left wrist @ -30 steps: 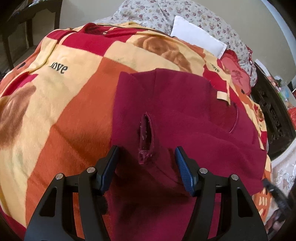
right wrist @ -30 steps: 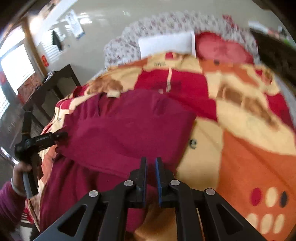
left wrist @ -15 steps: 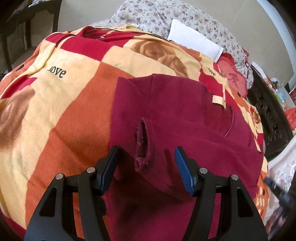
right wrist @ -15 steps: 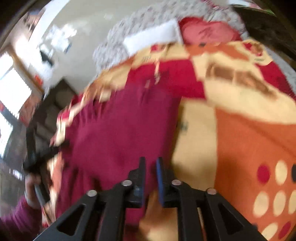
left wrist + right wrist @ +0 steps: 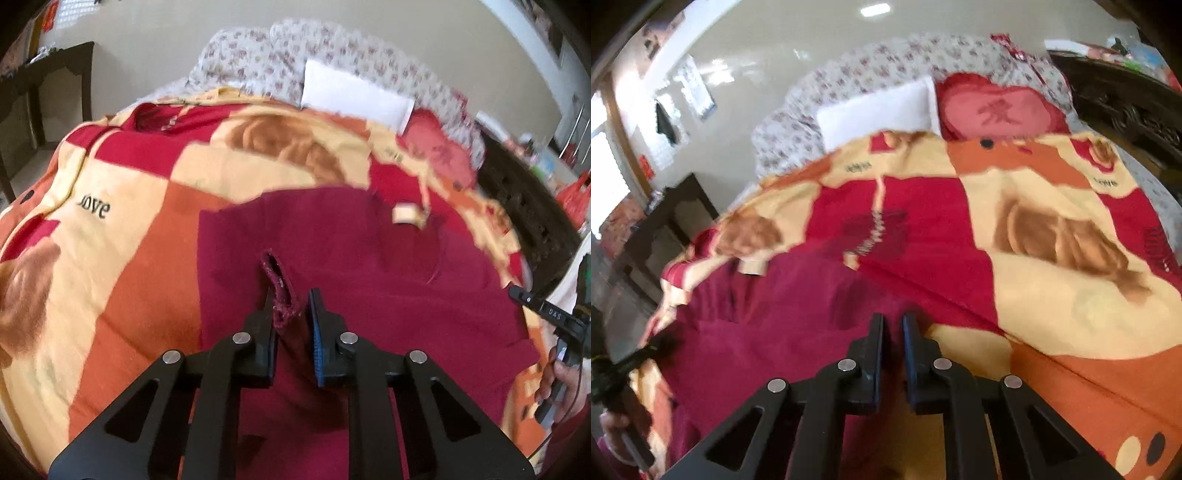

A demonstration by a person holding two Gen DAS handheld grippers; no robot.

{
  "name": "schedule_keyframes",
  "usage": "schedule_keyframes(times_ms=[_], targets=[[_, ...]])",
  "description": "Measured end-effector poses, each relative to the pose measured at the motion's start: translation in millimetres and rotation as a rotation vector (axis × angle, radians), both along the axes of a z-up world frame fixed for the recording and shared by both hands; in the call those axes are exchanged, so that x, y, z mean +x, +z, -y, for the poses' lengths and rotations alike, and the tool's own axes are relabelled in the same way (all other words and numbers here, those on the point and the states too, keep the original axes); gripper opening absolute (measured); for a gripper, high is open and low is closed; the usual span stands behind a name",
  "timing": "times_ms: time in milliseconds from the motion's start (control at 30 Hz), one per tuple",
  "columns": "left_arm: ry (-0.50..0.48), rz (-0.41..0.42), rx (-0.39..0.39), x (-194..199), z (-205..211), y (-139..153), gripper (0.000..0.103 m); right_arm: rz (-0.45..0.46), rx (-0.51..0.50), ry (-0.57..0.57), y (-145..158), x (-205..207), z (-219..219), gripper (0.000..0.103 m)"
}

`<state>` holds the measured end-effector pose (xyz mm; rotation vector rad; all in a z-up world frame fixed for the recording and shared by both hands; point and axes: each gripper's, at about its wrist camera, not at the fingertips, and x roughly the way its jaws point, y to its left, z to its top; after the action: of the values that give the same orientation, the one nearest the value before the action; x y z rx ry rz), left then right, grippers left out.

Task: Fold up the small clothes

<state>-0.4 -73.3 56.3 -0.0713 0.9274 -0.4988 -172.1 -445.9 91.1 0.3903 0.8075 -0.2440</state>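
While the left tool point(image 5: 291, 306) is closing on the maroon garment's point(image 5: 369, 280) cuff, the right tool point(image 5: 893, 332) is pressed together.

The garment point(image 5: 369, 280) is matt maroon cloth, soft and slightly fuzzy, its sleeve cuff point(image 5: 280, 295) frayed and rough-edged. The blanket point(image 5: 155, 229) under it is plush printed fleece. The left tongs point(image 5: 291, 306) are matt black plastic with ribbed blue pads point(image 5: 316, 332) and shiny metal rivets. The pillow point(image 5: 879, 110) is smooth white cloth; the bed frame point(image 5: 1126, 107) is dark carved wood
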Motion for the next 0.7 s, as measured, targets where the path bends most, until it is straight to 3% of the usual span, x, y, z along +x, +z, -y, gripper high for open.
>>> schedule_keyframes(times_ms=[67,167,233,333,433,500,600,700], targets=[[0.008,-0.042,0.028,1.2,0.9,-11.4,0.014,-0.003,0.045,-0.021,-3.5,-5.2,6.8,0.009],[0.008,-0.034,0.035,-4.9,-5.2,-16.4,0.014,0.051,0.112,-0.043,17.8,-32.1,9.1,0.01],[0.006,-0.036,0.036,-5.2,-5.8,-18.3,0.014,0.078,0.111,0.005,30.4,-51.0,-4.2,0.013],[0.015,-0.042,0.043,-5.5,-4.5,-21.0,0.014,0.002,0.104,0.109,16.9,-61.8,-36.7,0.013],[0.031,-0.042,0.047,-5.4,-2.8,-26.4,0.014,-0.15,0.095,0.16,-27.9,-67.8,-59.2,0.013],[0.036,-0.045,0.046,-6.9,-4.1,-27.7,0.014,-0.119,0.12,0.153,-26.5,-84.4,-61.7,0.012],[0.032,-0.039,0.054,-9.3,-4.3,-25.4,0.014,-0.15,0.144,0.135,-20.4,-97.1,-57.4,0.012],[0.037,-0.042,0.05,-10.1,-5.2,-24.2,0.014,-0.058,0.14,0.083,-0.6,-104.4,-44.0,0.012]])
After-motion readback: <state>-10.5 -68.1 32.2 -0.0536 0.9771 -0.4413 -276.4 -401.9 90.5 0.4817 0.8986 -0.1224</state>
